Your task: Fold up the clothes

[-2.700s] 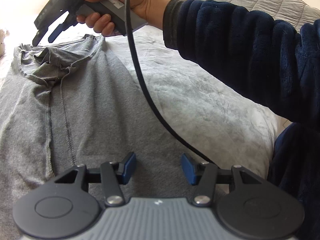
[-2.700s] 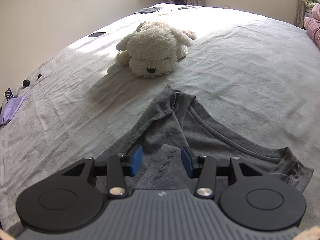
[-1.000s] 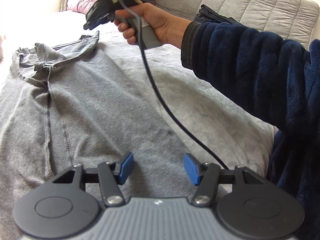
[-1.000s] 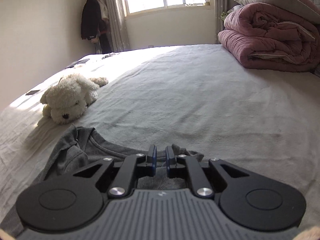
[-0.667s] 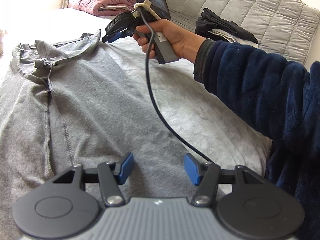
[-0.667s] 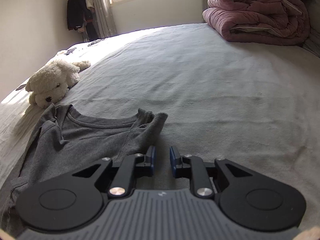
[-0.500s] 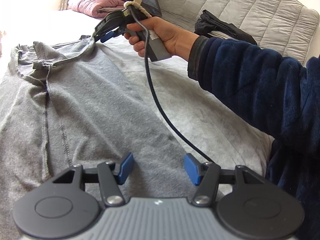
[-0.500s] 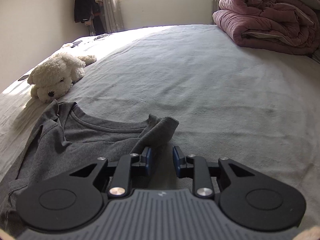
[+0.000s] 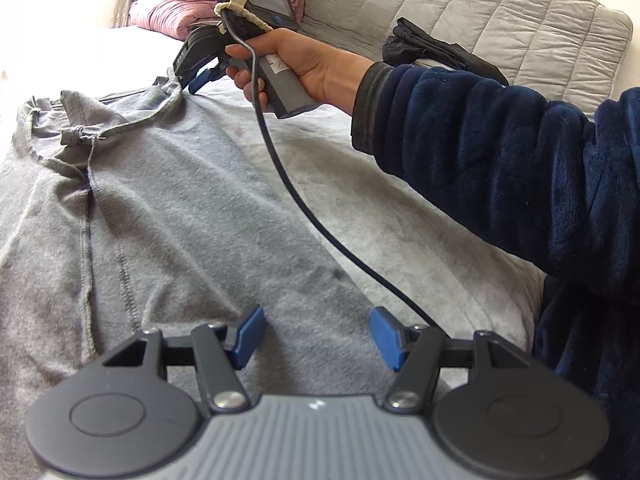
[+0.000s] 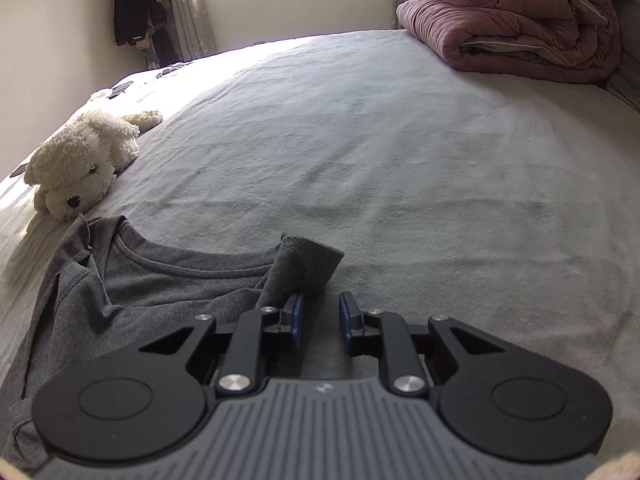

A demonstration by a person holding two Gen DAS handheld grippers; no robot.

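The bed (image 10: 400,140), covered in a pale grey sheet, carried everything observed. A quilted grey headboard cushion (image 9: 500,12) stood along its far side, with a folded pink comforter (image 10: 516,24) piled against it and a dark garment (image 9: 436,52) lying nearby. The grey T-shirt (image 9: 160,208) lay spread flat on the bed near its edge, neckline away from the person, one short sleeve (image 10: 304,268) sticking out loosely at the shoulder. A white plush dog (image 10: 80,164) rested on the sheet just beyond the shirt's collar, apart from it.

A dark blue fleece sleeve (image 9: 500,152) reached across the shirt. Its hand (image 9: 304,68) gripped the right tongs (image 10: 320,322), which sat at that shoulder sleeve. The jaws had just been opening and stood parted by a narrow gap; the sleeve cloth lay against the left pad, not pinched, so the tongs were released. A black cable (image 9: 304,208) trailed from the handle over the shirt.

The left tongs (image 9: 316,338) hung above the lower body of the shirt, jaws wide apart and holding nothing.
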